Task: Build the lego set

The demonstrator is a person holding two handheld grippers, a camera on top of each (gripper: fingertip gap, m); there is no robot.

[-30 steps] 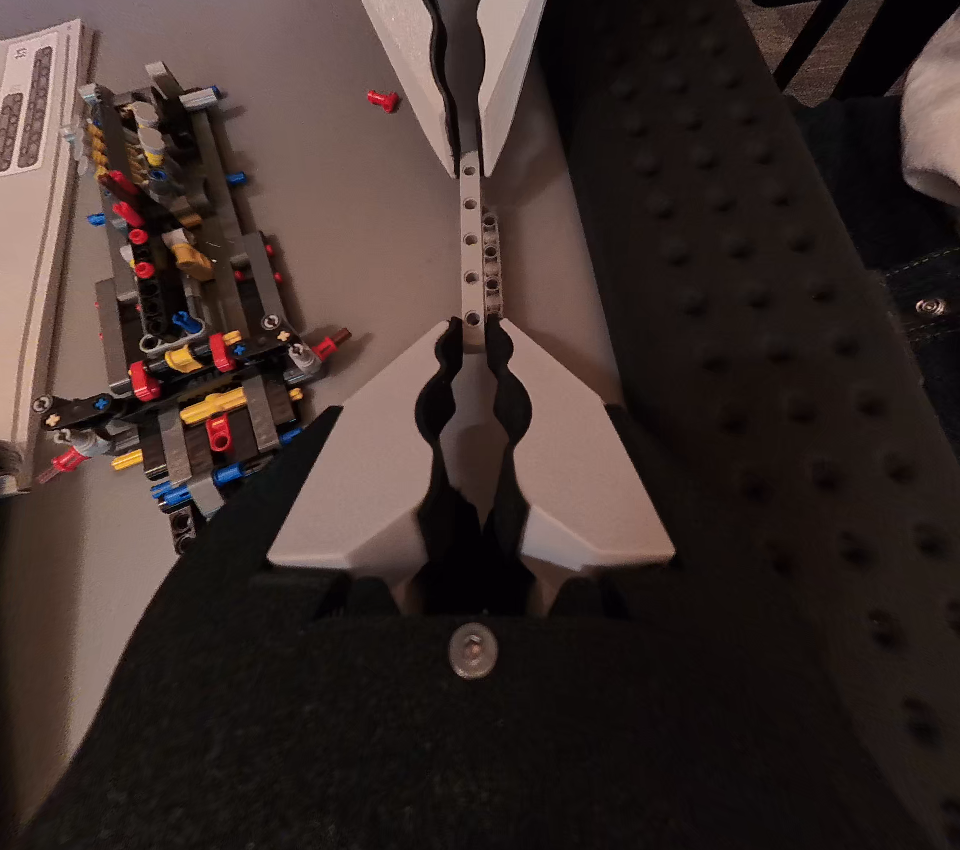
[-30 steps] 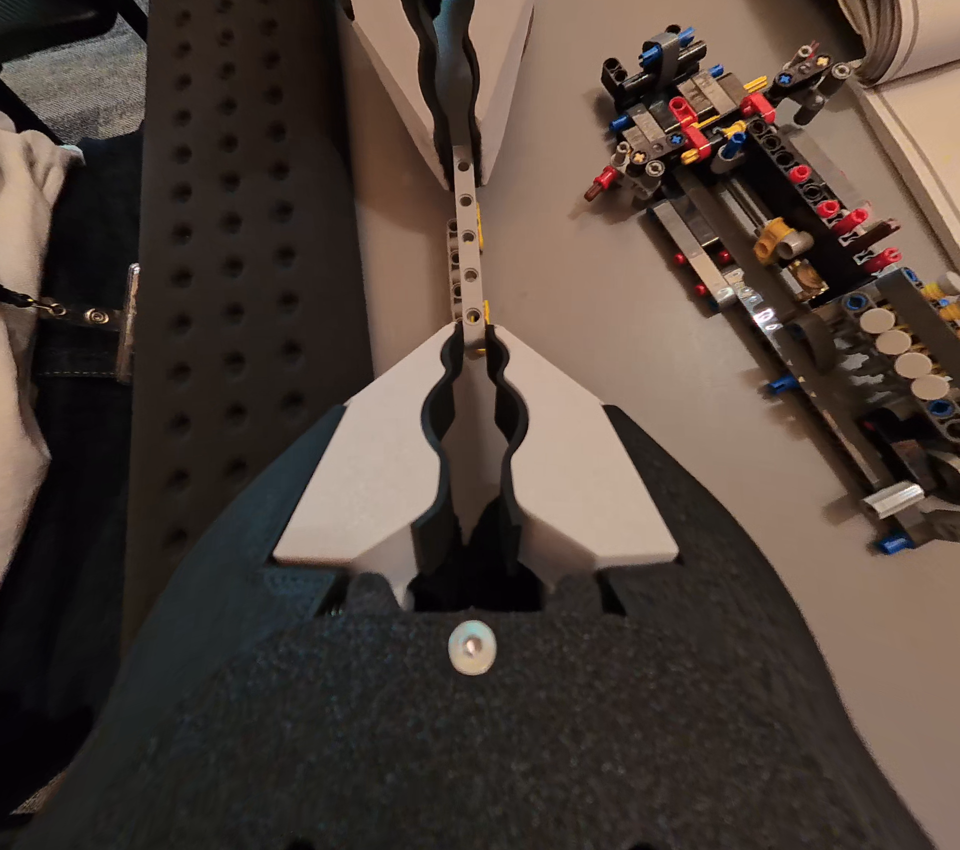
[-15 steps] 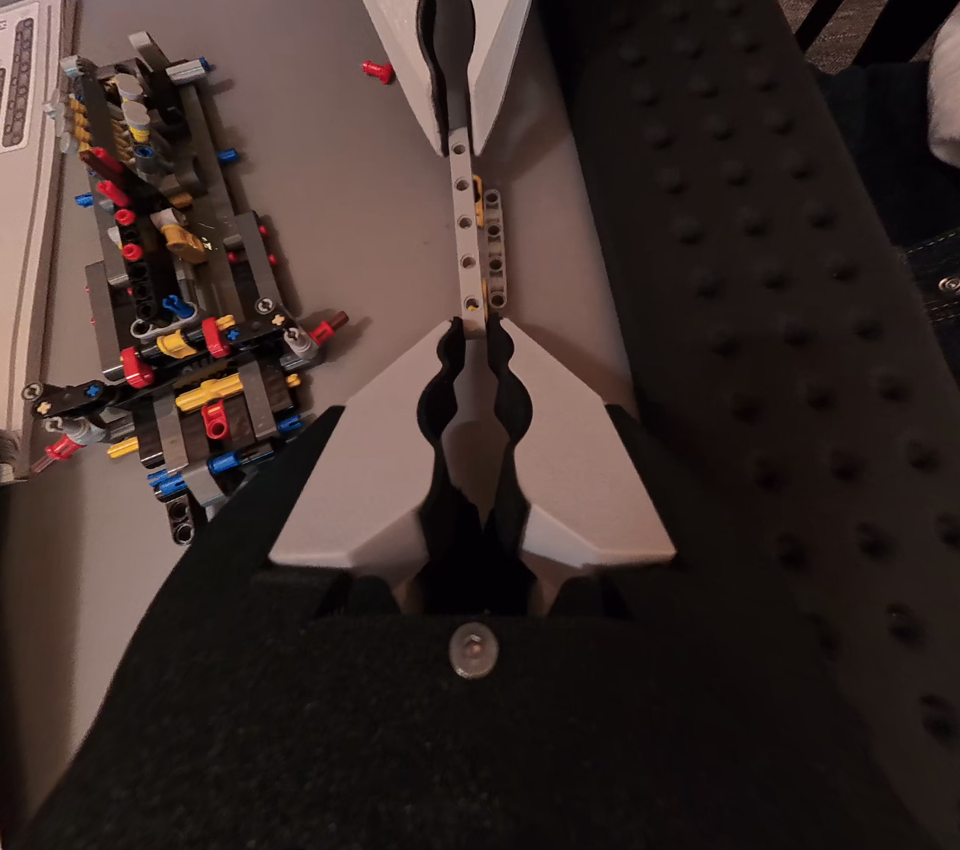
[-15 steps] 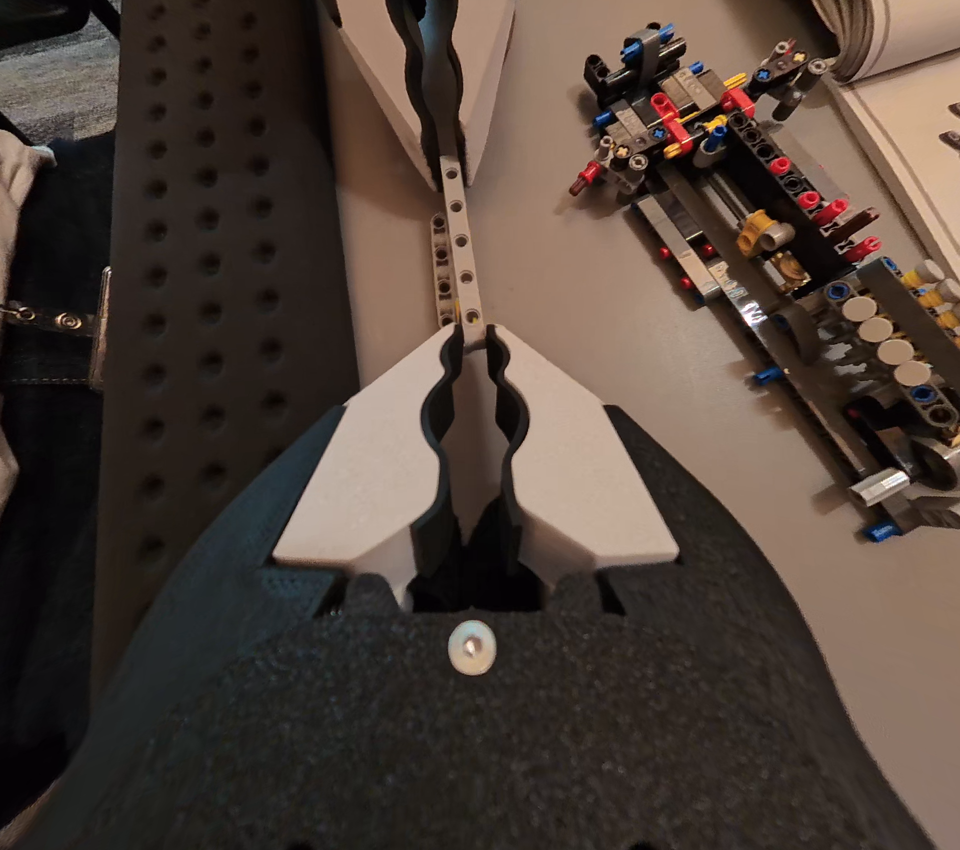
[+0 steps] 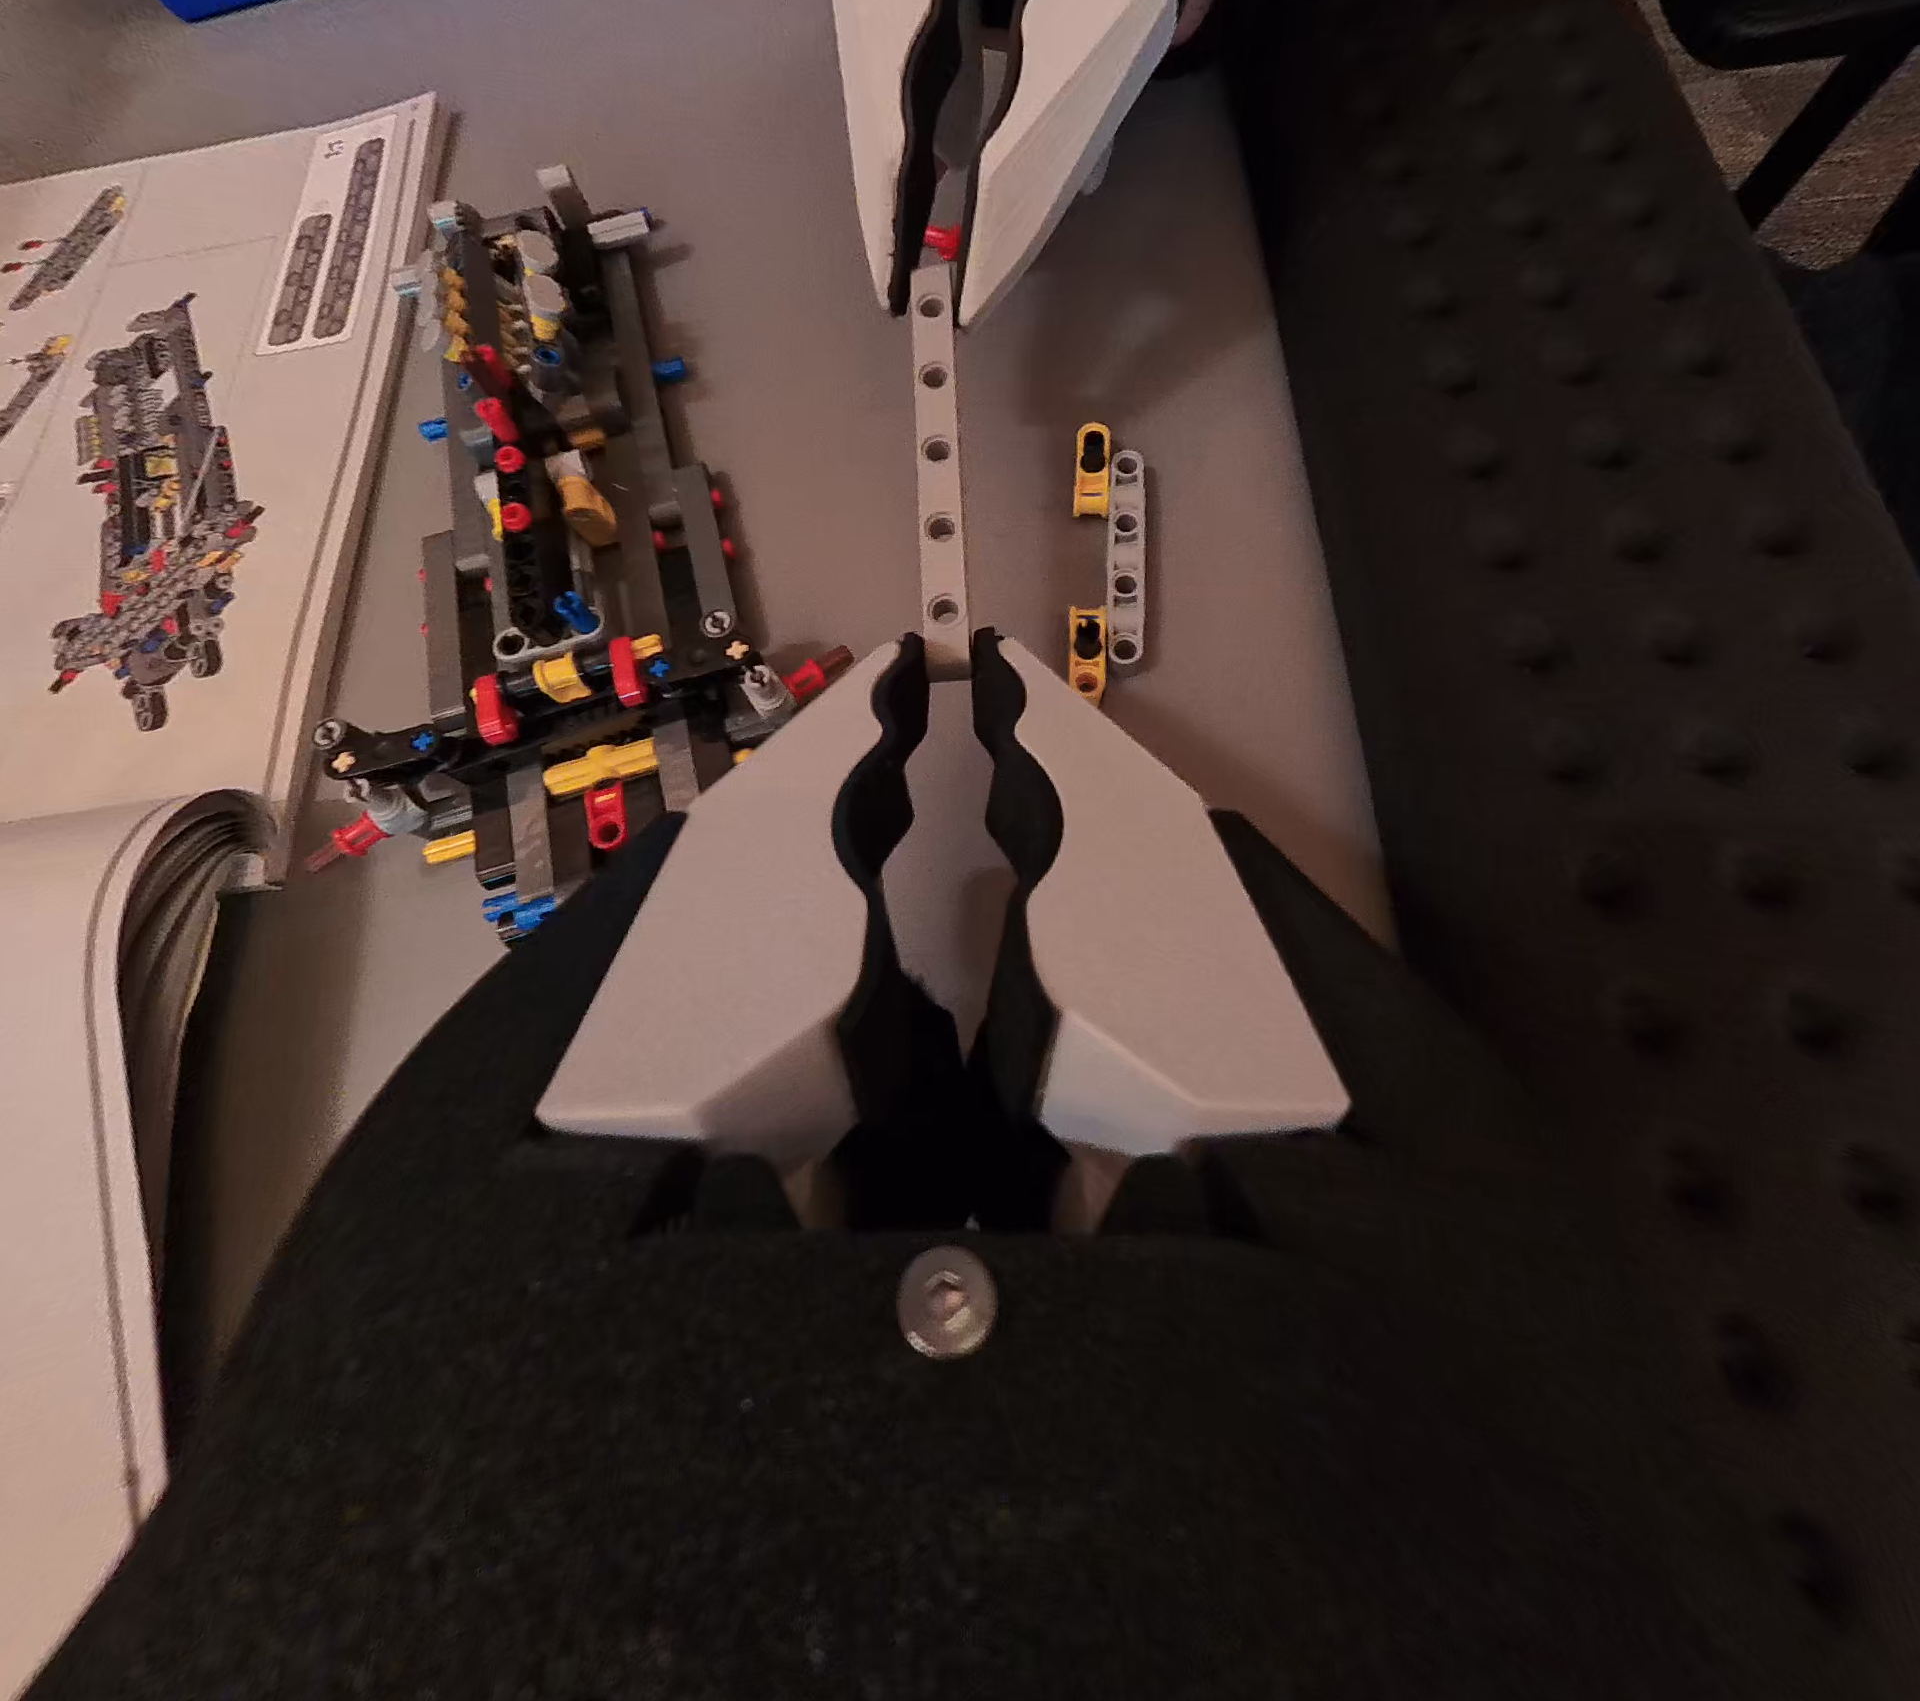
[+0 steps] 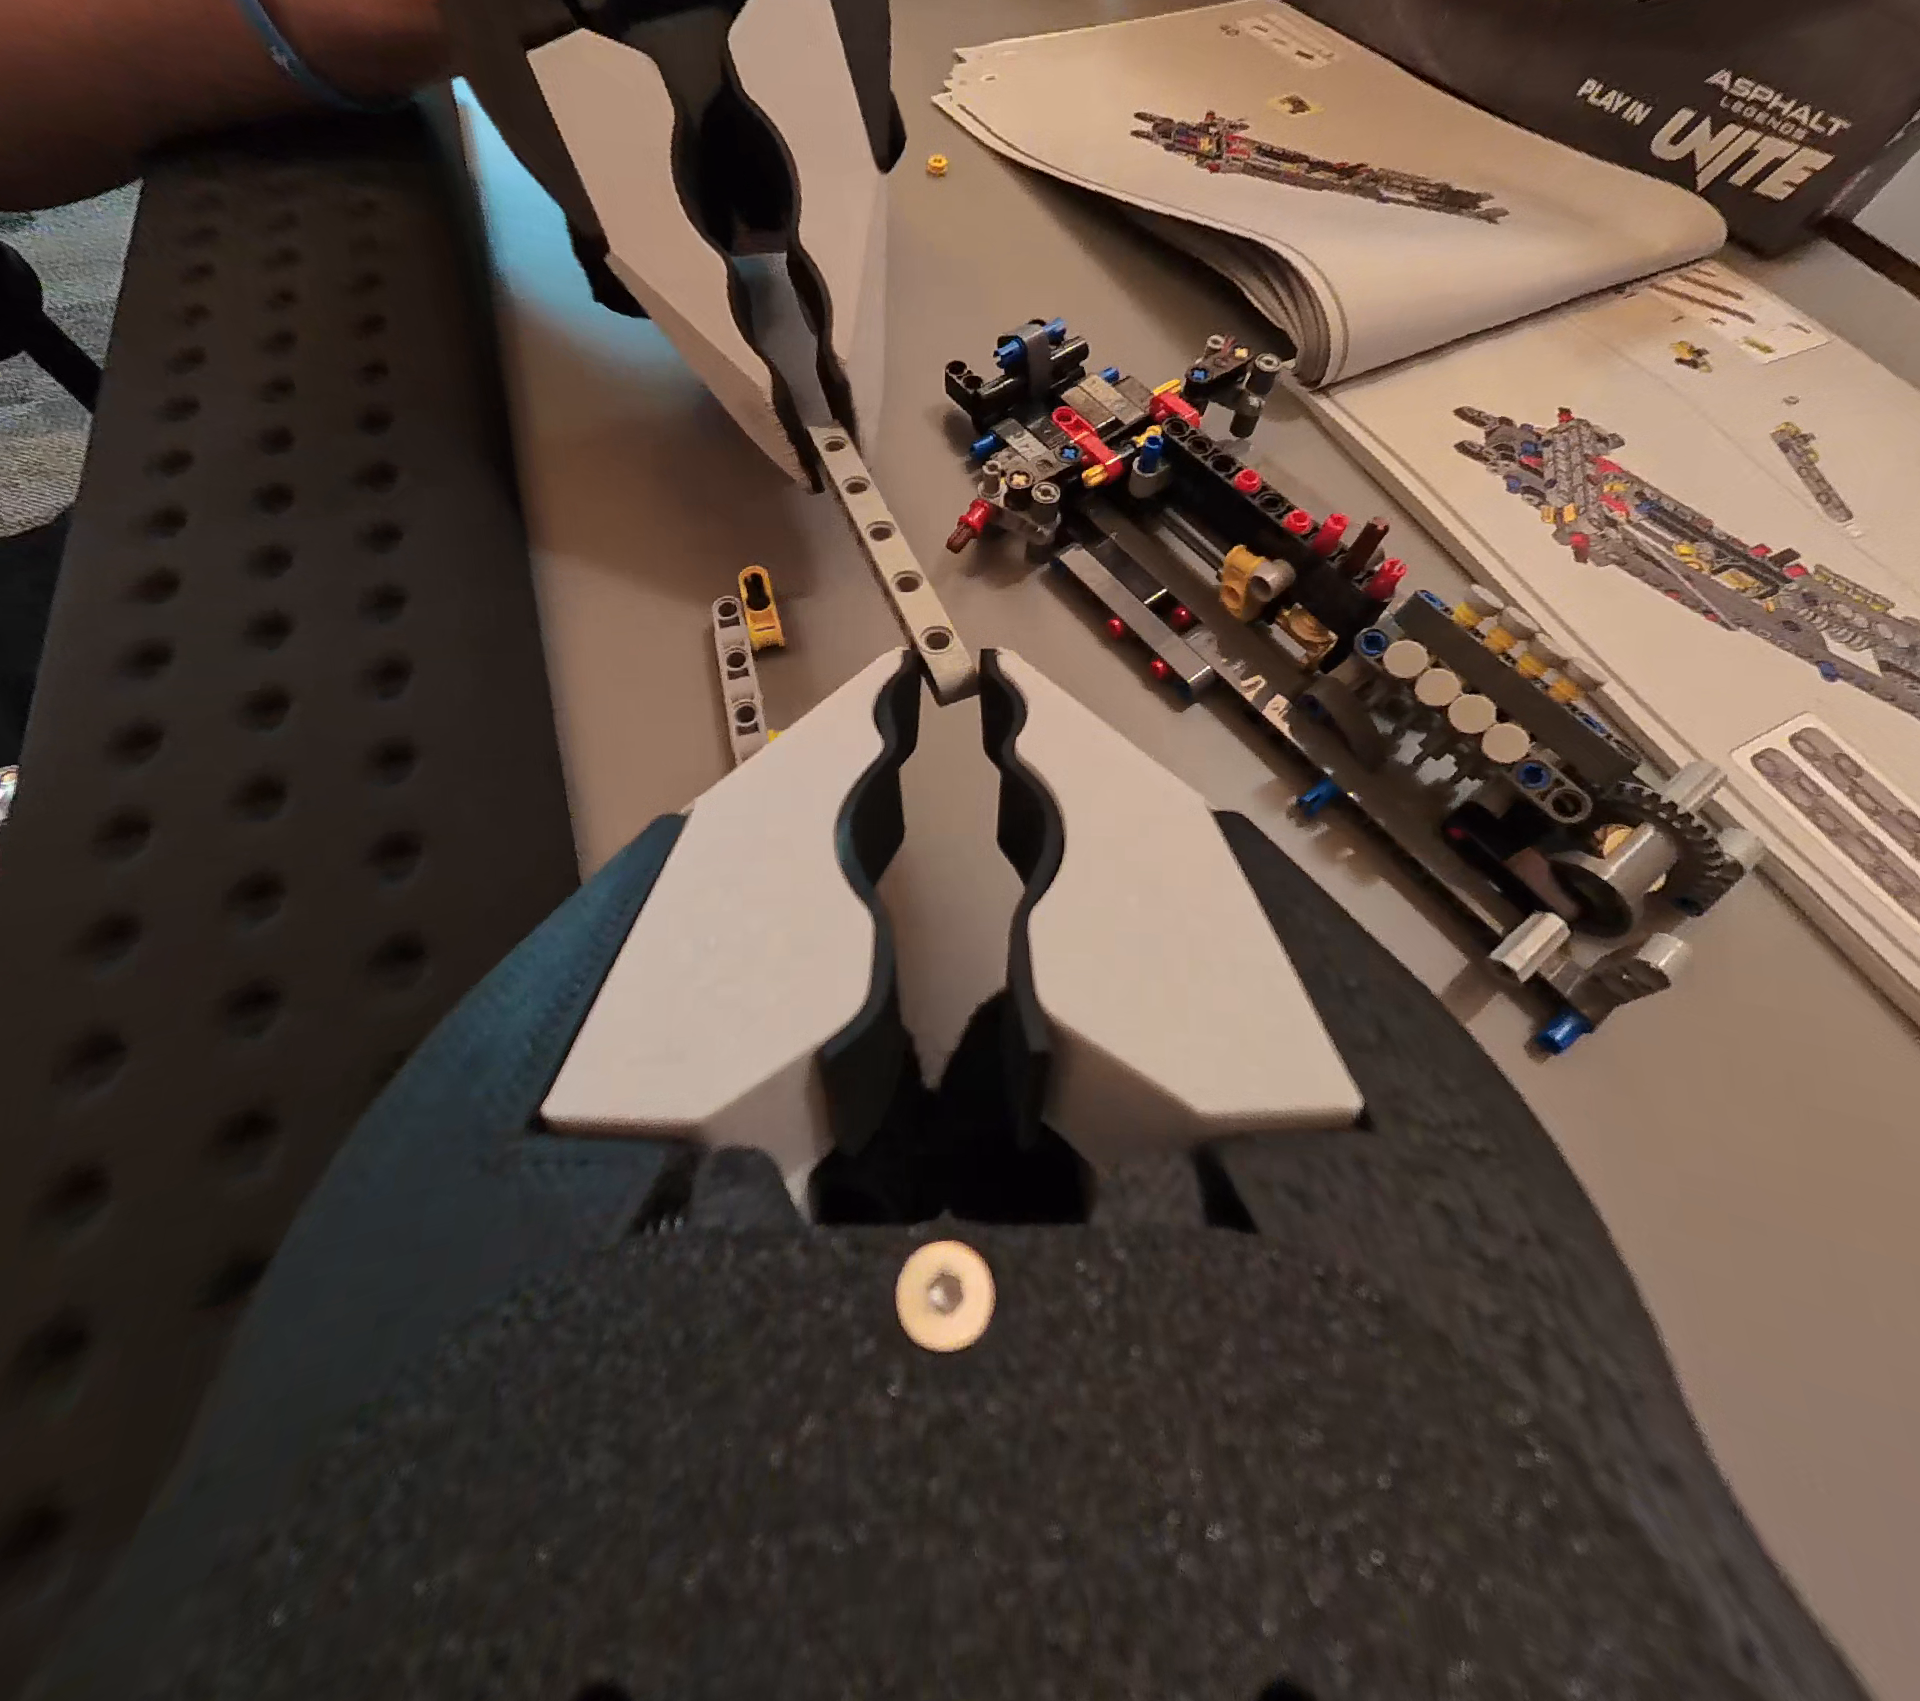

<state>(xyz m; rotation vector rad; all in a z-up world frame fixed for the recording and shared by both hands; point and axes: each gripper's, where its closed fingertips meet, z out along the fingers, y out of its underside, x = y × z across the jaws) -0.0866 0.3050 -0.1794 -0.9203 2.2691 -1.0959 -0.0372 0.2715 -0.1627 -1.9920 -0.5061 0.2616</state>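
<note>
Both the left gripper (image 5: 940, 652) and right gripper (image 6: 948, 672) had jaws pinching opposite ends of one grey holed beam (image 5: 938, 467) above the counter (image 5: 727, 93).

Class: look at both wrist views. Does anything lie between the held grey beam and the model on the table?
Nothing visible. The beam, gripped at both ends, hangs above bare table beside the model; the small yellow-and-grey piece lies on its far side.

The left claw (image 5: 940, 659) and right claw (image 6: 948, 675) point at each other; both pinch tight on one grey beam (image 5: 935, 456).
</note>
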